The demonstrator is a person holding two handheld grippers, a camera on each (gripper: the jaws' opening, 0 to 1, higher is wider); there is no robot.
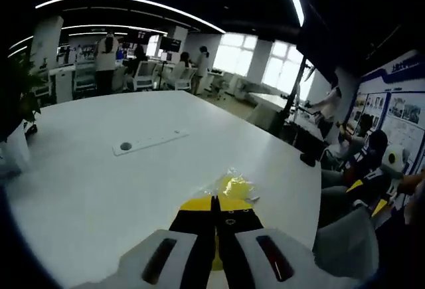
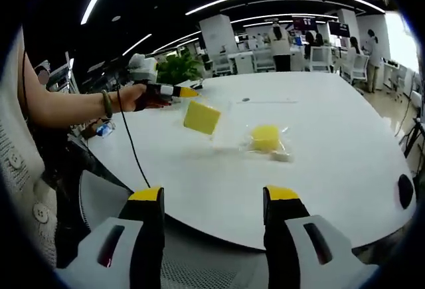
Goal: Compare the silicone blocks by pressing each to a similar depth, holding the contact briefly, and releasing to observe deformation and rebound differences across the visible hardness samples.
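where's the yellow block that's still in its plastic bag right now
In the right gripper view, the bagged yellow block lies on the white table, right of the yellow block held up by the left gripper.

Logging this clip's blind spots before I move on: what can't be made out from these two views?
- Left gripper view: the left hand-held gripper hides most of the block it holds.
- Right gripper view: that yellow block shows one side; its plastic bag is too clear to trace.
- The bagged block on the table: hardness labels too small to read.

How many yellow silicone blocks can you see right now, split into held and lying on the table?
Held yellow block, in the left gripper: 1
Bagged yellow block lying on the white table: 1
Total: 2
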